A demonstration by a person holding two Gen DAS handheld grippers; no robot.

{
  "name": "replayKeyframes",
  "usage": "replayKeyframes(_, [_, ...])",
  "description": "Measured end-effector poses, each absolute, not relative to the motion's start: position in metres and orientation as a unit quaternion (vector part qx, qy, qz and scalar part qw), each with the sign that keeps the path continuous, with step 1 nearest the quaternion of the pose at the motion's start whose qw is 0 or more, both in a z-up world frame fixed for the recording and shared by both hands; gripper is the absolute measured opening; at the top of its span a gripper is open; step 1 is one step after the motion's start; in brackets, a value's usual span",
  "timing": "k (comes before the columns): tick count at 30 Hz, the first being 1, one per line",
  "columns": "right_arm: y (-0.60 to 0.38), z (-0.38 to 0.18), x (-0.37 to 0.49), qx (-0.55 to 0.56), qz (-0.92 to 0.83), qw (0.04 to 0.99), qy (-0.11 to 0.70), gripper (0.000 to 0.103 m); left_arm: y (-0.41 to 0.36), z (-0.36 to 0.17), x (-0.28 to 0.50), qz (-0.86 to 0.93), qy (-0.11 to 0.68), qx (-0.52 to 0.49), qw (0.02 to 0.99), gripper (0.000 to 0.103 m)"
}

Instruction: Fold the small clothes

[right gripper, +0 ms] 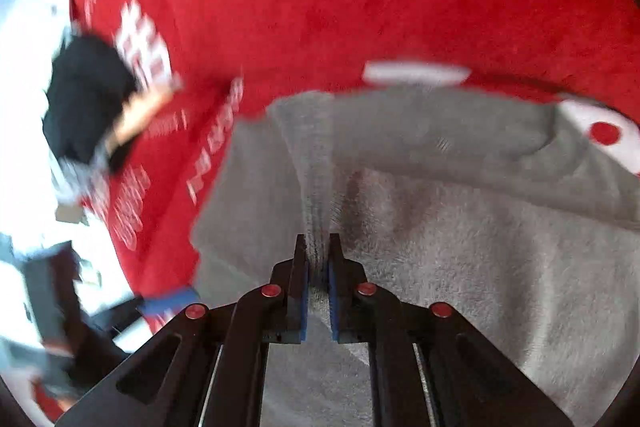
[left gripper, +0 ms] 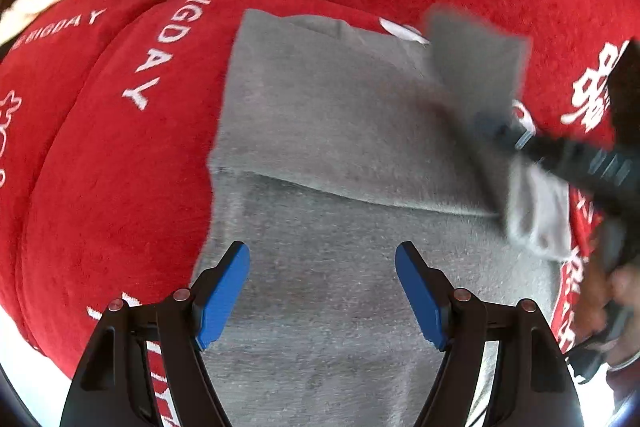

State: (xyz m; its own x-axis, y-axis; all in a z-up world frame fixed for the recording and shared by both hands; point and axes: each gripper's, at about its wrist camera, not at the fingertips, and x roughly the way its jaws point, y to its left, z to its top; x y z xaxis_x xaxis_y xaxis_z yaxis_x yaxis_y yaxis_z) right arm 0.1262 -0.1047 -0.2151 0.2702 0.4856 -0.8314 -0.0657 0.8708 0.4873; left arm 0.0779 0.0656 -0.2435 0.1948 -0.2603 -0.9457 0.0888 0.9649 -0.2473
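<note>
Lying spread on a plush red blanket with white lettering [left gripper: 120,155], a soft grey fleece garment [left gripper: 328,287], far part already folded over toward the near side. Hovering low over the near half of the cloth, the left tool [left gripper: 322,259], blue pads spread wide apart and gripping nothing. Pinching a raised ridge of the grey fabric near its right edge, the right tool [right gripper: 319,247], pads pressed nearly together on the cloth, lifting a flap above the rest. Showing blurred at the right edge, a person's hand [left gripper: 616,291]
</note>
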Motion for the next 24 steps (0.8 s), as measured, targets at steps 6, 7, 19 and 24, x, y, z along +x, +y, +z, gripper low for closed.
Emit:
replayKeyframes(6, [-0.122,-0.217,0.105,0.195,0.156,0.768,0.589,0.056,0.071,-0.24,0.097,-0.145,0.615,-0.133,0.764,0.076])
replayKeyframes(7, [-0.136,-0.215,0.095,0.22,0.142,0.766,0.587,0.056,0.068,-0.241,0.101,-0.155,0.614,-0.143,0.761,0.076])
replayKeyframes(19, [-0.299,-0.24,-0.048,0.514,-0.017,0.689,0.511,0.056,0.047,-0.27,0.15,-0.151,0.629,-0.258,0.718,0.076])
replayKeyframes(24, [-0.336,-0.261,-0.085,0.608,-0.066,0.648,0.455,0.056,0.047,-0.27,0.152,-0.137,0.618,-0.278,0.723,0.053])
